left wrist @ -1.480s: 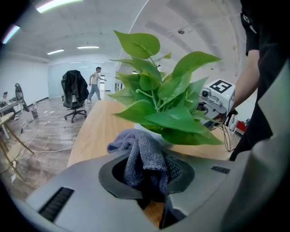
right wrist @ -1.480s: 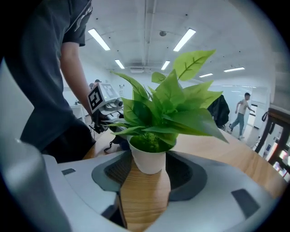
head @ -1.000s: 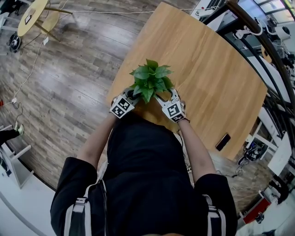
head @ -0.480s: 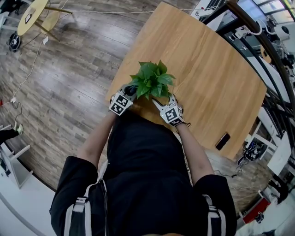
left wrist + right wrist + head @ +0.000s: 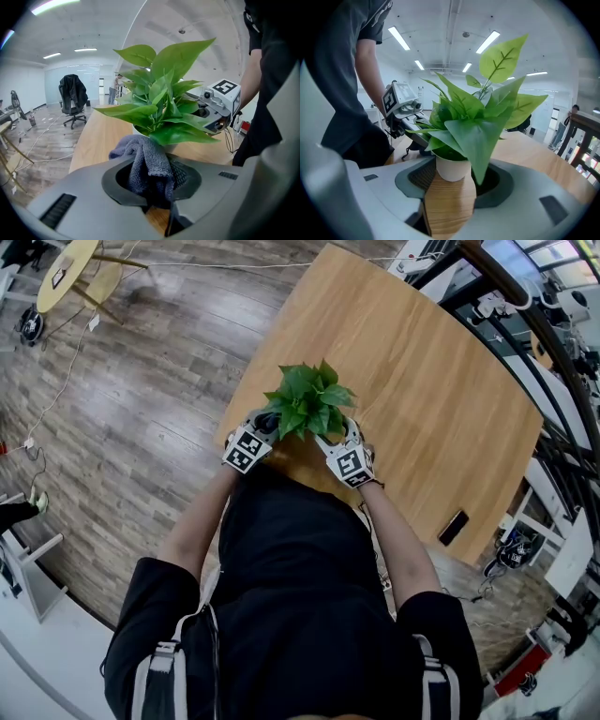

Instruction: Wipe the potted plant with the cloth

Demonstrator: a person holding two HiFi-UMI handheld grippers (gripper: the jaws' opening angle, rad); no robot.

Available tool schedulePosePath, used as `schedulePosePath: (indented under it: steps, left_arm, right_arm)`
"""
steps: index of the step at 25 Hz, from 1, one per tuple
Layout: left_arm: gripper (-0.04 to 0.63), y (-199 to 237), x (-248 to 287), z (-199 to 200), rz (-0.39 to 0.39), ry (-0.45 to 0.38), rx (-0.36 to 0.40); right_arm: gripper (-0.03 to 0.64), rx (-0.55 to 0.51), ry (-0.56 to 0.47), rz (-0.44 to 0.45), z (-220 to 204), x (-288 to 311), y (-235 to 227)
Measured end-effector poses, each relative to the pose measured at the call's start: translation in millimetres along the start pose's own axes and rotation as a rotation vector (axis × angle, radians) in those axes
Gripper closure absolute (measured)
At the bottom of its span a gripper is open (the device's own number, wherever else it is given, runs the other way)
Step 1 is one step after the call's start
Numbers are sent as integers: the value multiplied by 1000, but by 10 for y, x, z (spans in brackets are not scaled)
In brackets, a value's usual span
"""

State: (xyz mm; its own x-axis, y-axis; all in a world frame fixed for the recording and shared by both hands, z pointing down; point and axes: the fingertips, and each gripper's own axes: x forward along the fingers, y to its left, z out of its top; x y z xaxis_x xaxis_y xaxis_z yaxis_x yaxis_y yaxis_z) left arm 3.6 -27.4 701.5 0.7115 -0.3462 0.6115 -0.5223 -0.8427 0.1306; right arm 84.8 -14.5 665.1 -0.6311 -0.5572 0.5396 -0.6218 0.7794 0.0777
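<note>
A small green potted plant (image 5: 307, 401) in a white pot (image 5: 452, 169) stands near the front edge of the wooden table (image 5: 422, 381). My left gripper (image 5: 269, 425) is at the plant's left, shut on a bunched grey-blue cloth (image 5: 149, 165) that sits just under the lowest leaves (image 5: 176, 133). My right gripper (image 5: 333, 434) is at the plant's right. Its jaws close in on the pot from both sides in the right gripper view (image 5: 452, 177), and a leaf hides the right-hand pad. Each gripper shows in the other's view: the right gripper (image 5: 219, 104) and the left gripper (image 5: 401, 107).
A black phone (image 5: 453, 529) lies near the table's right edge. The table ends close to the person's body (image 5: 281, 596), with wood floor (image 5: 141, 409) to the left. An office chair (image 5: 72, 96) stands farther off. Railings and equipment (image 5: 553, 352) line the right.
The plant's leaves have shifted slightly up and to the left, and turned a little. Both grippers stay beside the plant with only small movements.
</note>
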Motion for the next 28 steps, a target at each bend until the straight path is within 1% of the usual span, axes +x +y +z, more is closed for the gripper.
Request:
schedulePosePath:
  steps: [5,12,18,21,22,24,28]
  left_arm:
    - [486,-164,-39,-34,-61,11,34]
    - [486,-186,-40,-32,-48,8,17]
    - [486,-21,-44,15,-5,-14,-48]
    - [486,41,-45,55,3,-29,-116]
    - [486,53,-36,47,4,-26,-118]
    - [486,66,-19,24,3,-17,-101]
    - [486,49,-5,30,-3,-3,-67]
  right_arm:
    - [396,-2,-2,-4,9,7,-13]
    - [396,-4,-11,7,18,-34,17]
    - [396,-48,-16,74,-41,-140,234]
    - [396,-40,-5,6,-67,-152,110]
    - [396,-31,-6,-14,-57,-149,47]
    - [388,-23,-17,-21,0,-116,-30]
    - [387,-48,-15,28,63,-34,11]
